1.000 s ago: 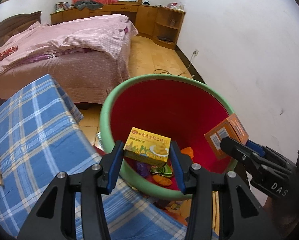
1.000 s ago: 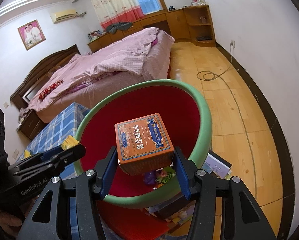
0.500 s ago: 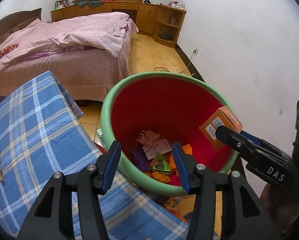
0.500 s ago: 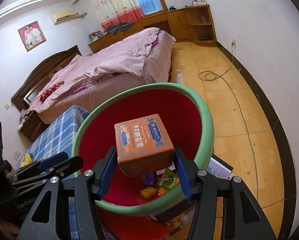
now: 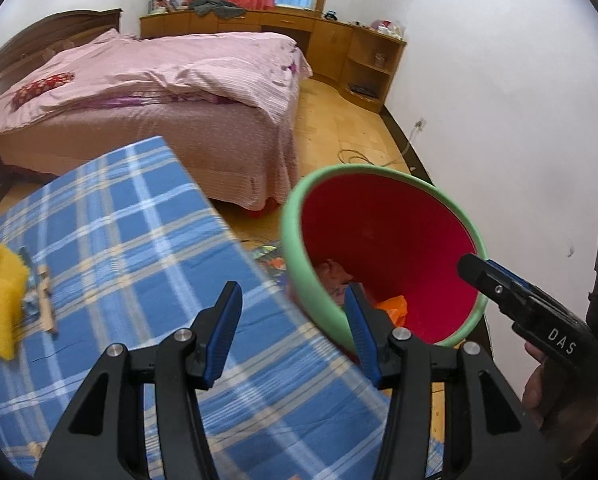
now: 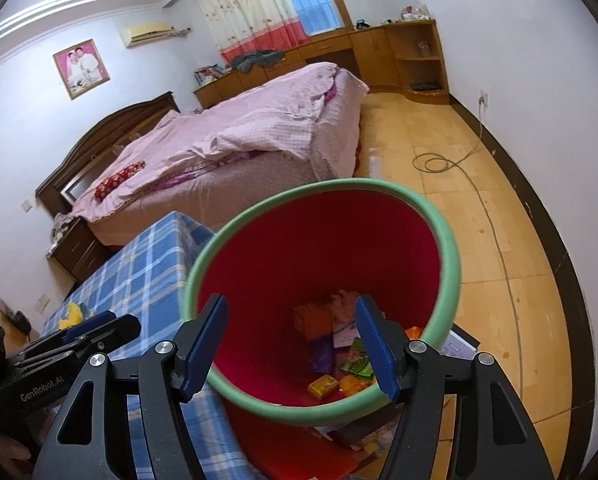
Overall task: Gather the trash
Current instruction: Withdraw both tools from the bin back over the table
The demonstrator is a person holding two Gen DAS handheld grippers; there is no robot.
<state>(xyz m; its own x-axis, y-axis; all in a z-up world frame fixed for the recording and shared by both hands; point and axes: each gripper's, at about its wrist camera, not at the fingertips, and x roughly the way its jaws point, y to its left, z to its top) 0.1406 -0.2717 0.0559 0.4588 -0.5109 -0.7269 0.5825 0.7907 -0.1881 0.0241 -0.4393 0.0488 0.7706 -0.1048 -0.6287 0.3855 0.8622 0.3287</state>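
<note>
A red trash bin with a green rim (image 5: 295,256) (image 6: 447,248) stands on the floor beside the blue plaid table (image 5: 139,248) (image 6: 151,264). Several wrappers and boxes lie at its bottom, among them an orange box (image 6: 311,322) and a small yellow packet (image 6: 322,386). My left gripper (image 5: 295,336) is open and empty over the table's edge next to the bin. My right gripper (image 6: 291,344) is open and empty above the bin's mouth; it also shows in the left wrist view (image 5: 495,284). Yellow sponge-like pieces (image 5: 1,300) and a small wrapper lie on the table at the left.
A bed with pink bedding (image 5: 159,92) (image 6: 239,136) stands behind the table. Wooden cabinets (image 5: 339,44) line the far wall. A white wall (image 5: 519,120) is close on the right. A cable (image 6: 439,162) lies on the wooden floor. Papers (image 6: 459,346) lie under the bin.
The yellow box left my left gripper first, then the orange box left my right gripper; both jaws are now open. My left gripper has swung left toward the table.
</note>
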